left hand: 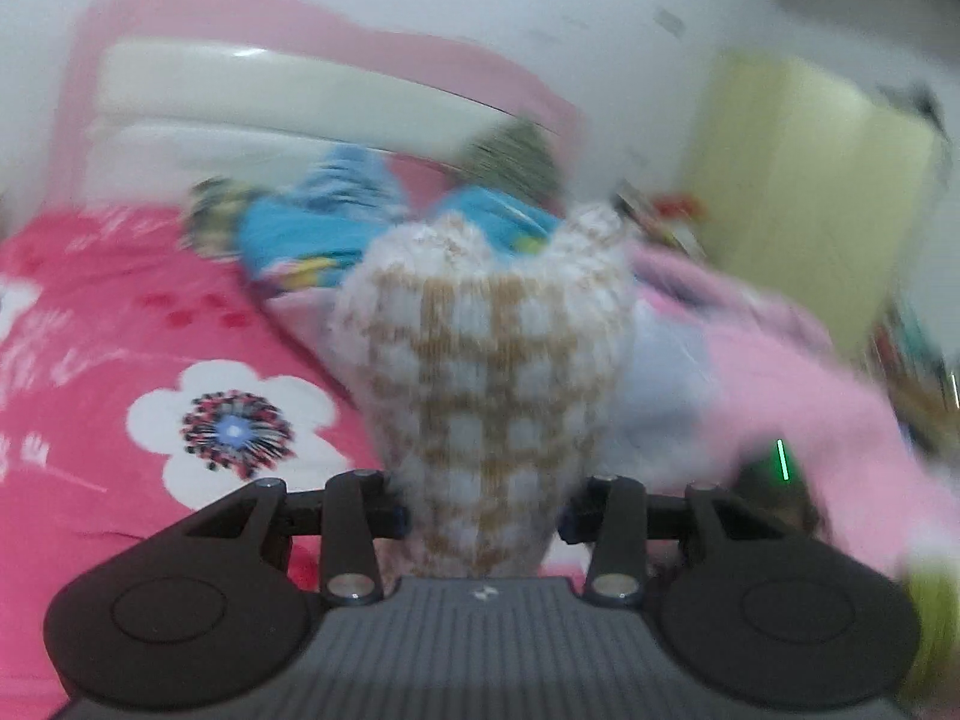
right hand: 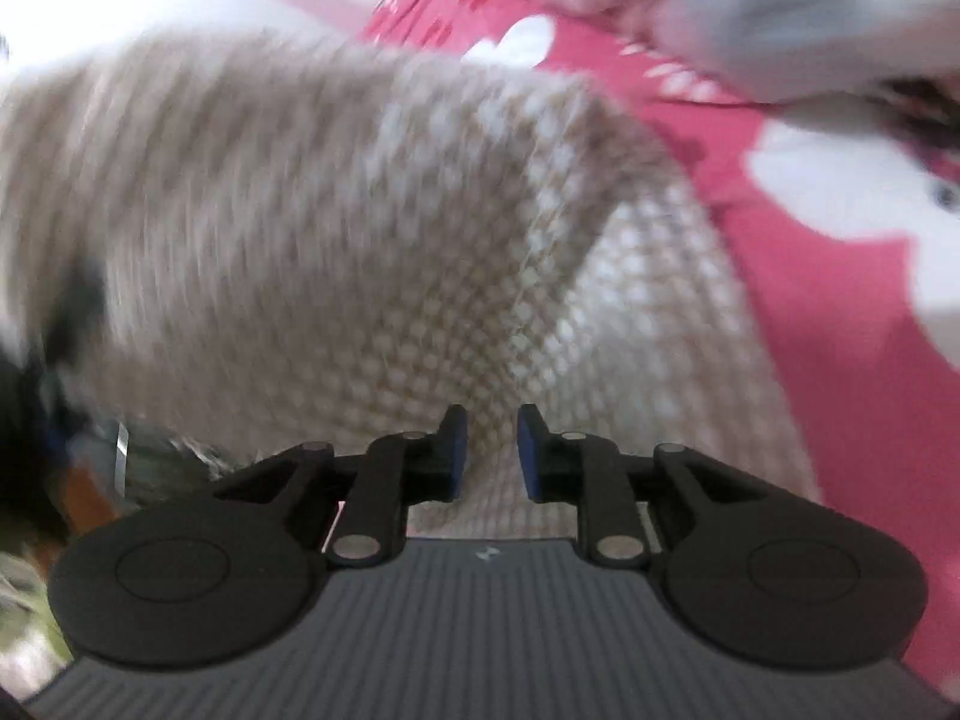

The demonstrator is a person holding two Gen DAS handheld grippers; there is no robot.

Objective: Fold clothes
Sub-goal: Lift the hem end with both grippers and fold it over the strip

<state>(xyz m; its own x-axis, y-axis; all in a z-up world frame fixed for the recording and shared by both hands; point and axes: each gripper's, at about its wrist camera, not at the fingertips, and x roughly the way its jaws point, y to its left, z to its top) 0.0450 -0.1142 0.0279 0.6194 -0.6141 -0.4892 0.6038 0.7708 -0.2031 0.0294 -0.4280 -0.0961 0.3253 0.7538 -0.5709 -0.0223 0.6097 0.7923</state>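
A white and tan checked knit garment (left hand: 486,360) bunches up between the fingers of my left gripper (left hand: 483,516), which is shut on it above the bed. In the right wrist view the same knit garment (right hand: 336,228) spreads wide and blurred in front of my right gripper (right hand: 489,450). A fold of it runs between the right gripper's blue-padded fingers (right hand: 456,444), which stand close together and pinch it.
The bed has a bright pink cover with white flowers (left hand: 120,324) and a pink and white headboard (left hand: 288,90). Blue printed clothes (left hand: 324,228) and a pink garment (left hand: 798,360) lie behind and to the right. A pale yellow cabinet (left hand: 798,180) stands at the right.
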